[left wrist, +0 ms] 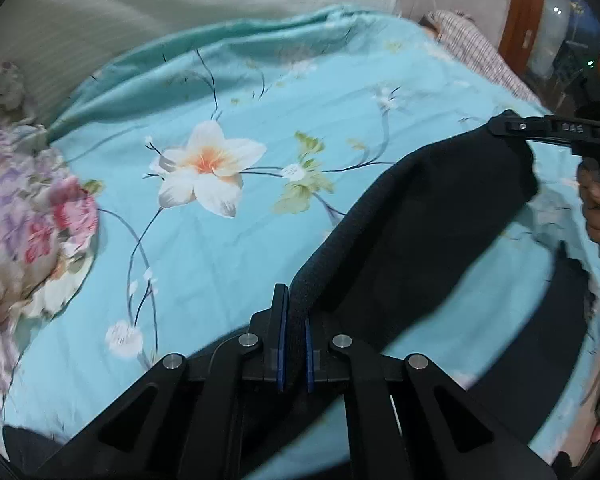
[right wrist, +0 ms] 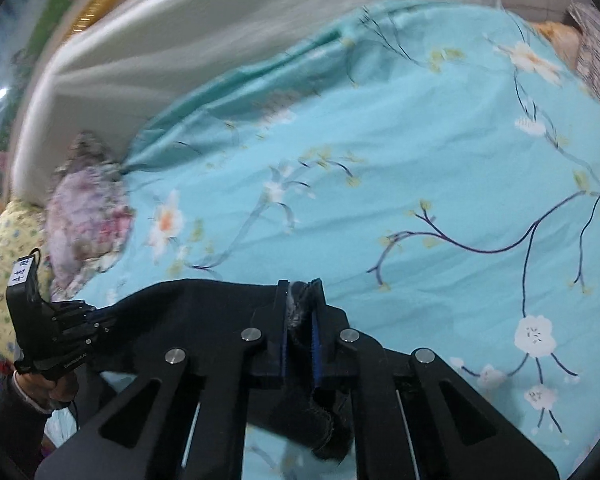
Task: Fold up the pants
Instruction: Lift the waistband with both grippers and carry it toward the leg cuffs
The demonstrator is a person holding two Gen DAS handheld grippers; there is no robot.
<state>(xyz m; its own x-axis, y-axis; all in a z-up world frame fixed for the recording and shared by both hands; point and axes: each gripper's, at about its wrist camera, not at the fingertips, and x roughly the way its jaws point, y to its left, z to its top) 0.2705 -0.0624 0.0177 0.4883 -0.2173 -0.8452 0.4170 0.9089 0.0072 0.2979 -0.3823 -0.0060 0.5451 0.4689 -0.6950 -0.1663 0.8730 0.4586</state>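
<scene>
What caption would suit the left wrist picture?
Left hand-held gripper and right hand-held gripper hold black pants stretched above a floral turquoise bedsheet.

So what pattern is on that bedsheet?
The bedsheet is light turquoise, printed with white-and-orange flowers on thin dark branches. The left wrist view shows it best.

Little can be read. In the left wrist view, the right gripper (left wrist: 500, 126) carries raised letters on its black body that look like "DAS", though blur makes the first letter uncertain. In the right wrist view, the left gripper (right wrist: 108, 320) has a white label (right wrist: 21, 271) on its upper block with handwritten characters, the first resembling "4", the rest too blurred to tell. Lower on the same gripper's handle runs a small pale printed line, too small to read.
</scene>
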